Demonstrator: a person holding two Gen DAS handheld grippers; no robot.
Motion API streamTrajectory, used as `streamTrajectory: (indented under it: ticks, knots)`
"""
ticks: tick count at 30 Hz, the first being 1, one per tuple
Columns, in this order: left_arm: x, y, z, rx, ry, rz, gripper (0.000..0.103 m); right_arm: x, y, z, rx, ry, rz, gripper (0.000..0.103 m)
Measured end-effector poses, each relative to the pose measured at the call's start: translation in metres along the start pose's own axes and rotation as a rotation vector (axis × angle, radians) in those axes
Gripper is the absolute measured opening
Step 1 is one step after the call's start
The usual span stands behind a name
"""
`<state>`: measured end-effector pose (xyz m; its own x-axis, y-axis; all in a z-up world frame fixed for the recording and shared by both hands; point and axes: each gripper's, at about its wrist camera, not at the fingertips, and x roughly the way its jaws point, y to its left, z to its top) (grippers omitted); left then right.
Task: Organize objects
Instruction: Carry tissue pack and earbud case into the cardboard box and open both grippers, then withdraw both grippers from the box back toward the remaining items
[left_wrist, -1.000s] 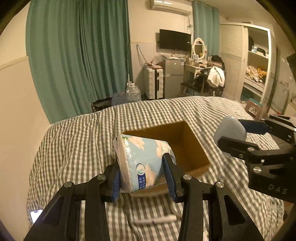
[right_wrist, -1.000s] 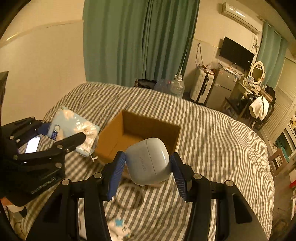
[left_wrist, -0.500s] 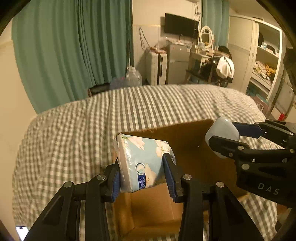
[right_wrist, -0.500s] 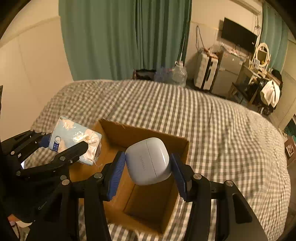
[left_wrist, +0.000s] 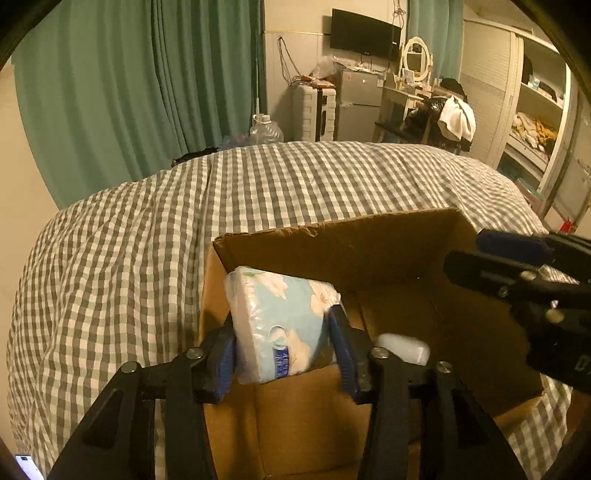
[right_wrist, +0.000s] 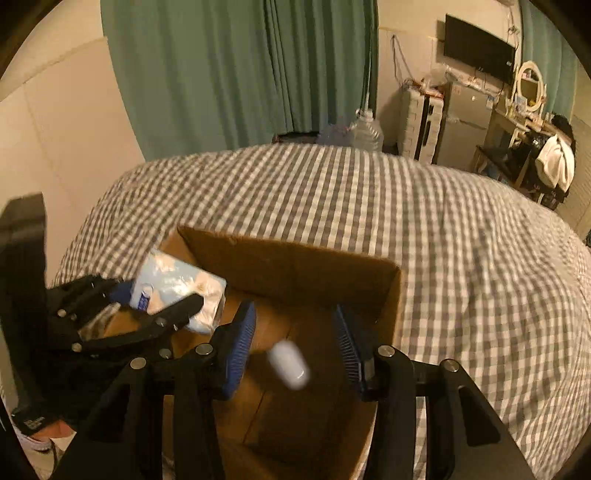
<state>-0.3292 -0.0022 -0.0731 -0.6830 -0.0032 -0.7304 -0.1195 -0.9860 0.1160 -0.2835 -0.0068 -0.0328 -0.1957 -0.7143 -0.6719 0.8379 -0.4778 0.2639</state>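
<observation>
An open cardboard box (left_wrist: 332, 243) (right_wrist: 295, 258) sits on the checked bed. My left gripper (left_wrist: 282, 347) is shut on a pale blue tissue pack (left_wrist: 280, 321) and holds it over the box's left side; the pack also shows in the right wrist view (right_wrist: 177, 288). My right gripper (right_wrist: 295, 332) is open above the box. The white earbud case (right_wrist: 288, 363) is free between its fingers, blurred, inside the box; it also shows in the left wrist view (left_wrist: 402, 350) low in the box.
The grey-and-white checked bedspread (left_wrist: 129, 258) surrounds the box. A phone (left_wrist: 27, 467) lies at the lower left. Green curtains (left_wrist: 129, 92), a water jug (left_wrist: 266, 133), a fridge (left_wrist: 358, 107) and shelves (left_wrist: 535, 110) stand beyond the bed.
Both grippers moved forward over the box. My right gripper opened and let go of the earbud case, which dropped into the box. The left still holds the tissue pack.
</observation>
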Motion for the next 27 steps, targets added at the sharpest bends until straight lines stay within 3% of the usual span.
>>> streamTrajectory:
  ticks: [2,3,4,9,16,27]
  knots:
    - [-0.009,0.001,0.001,0.002,-0.011,0.002,0.070,-0.010,0.000,0.003,0.015,-0.027,0.002,0.064]
    - [-0.016,0.002,0.001,0.003,-0.024,0.015,0.086,-0.016,-0.001,0.008,0.029,-0.045,0.005,0.067]
    - [-0.025,0.005,0.000,0.003,-0.040,0.024,0.092,-0.023,-0.001,0.011,0.041,-0.060,0.007,0.070]
    - [-0.068,0.005,0.007,0.000,-0.079,0.049,0.093,-0.071,0.002,0.013,0.073,-0.116,-0.017,0.093]
    - [-0.151,-0.009,0.010,0.035,-0.202,0.087,0.100,-0.151,0.010,0.006,0.044,-0.183,-0.120,0.100]
    - [-0.262,-0.031,-0.018,0.082,-0.357,0.120,0.103,-0.251,0.039,-0.027,-0.010,-0.243,-0.173,0.102]
